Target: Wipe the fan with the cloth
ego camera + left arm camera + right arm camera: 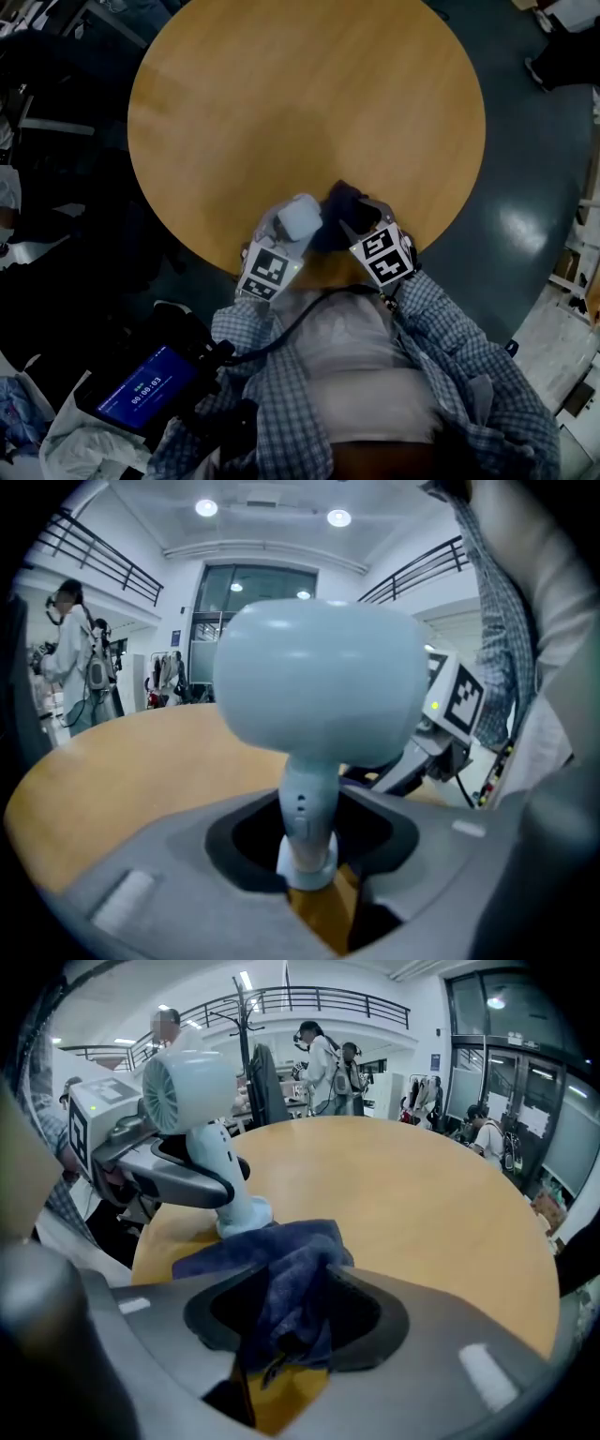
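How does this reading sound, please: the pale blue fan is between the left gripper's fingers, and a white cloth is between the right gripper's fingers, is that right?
Not quite: the cloth is dark blue, not white, as the right gripper view shows. The pale blue fan is indeed between the fingers of the left gripper, and the cloth between those of the right gripper.

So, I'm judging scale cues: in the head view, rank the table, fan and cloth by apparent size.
1. table, by far the largest.
2 and 3. fan and cloth look about alike; the cloth is partly hidden, so I won't rank them.
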